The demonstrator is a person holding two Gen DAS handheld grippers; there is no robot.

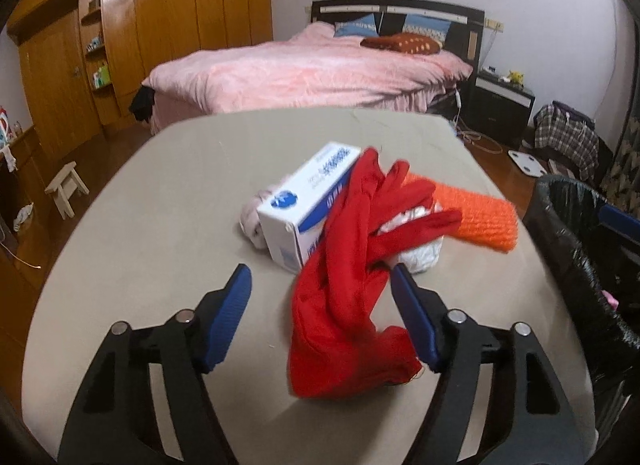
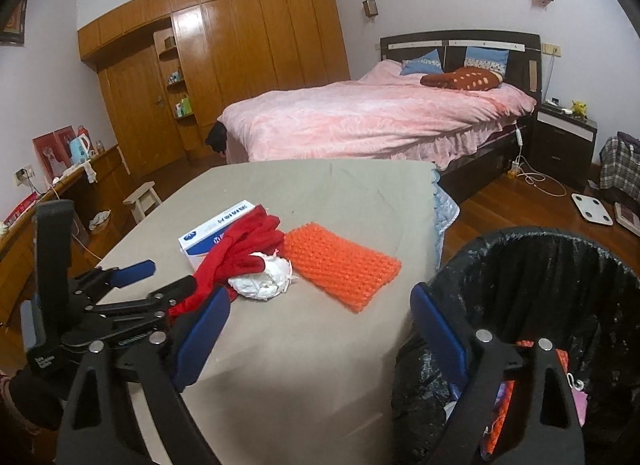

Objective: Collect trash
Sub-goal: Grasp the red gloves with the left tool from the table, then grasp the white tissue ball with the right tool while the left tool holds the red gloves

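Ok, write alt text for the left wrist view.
The open left gripper points at a red glove lying across a white and blue box on a beige table. Behind the glove are crumpled white paper and an orange knitted cloth; a black-lined trash bin stands at right.

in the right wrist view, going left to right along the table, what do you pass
left tool → box → red glove → white wad → orange knit → bin, just off the table's right edge.
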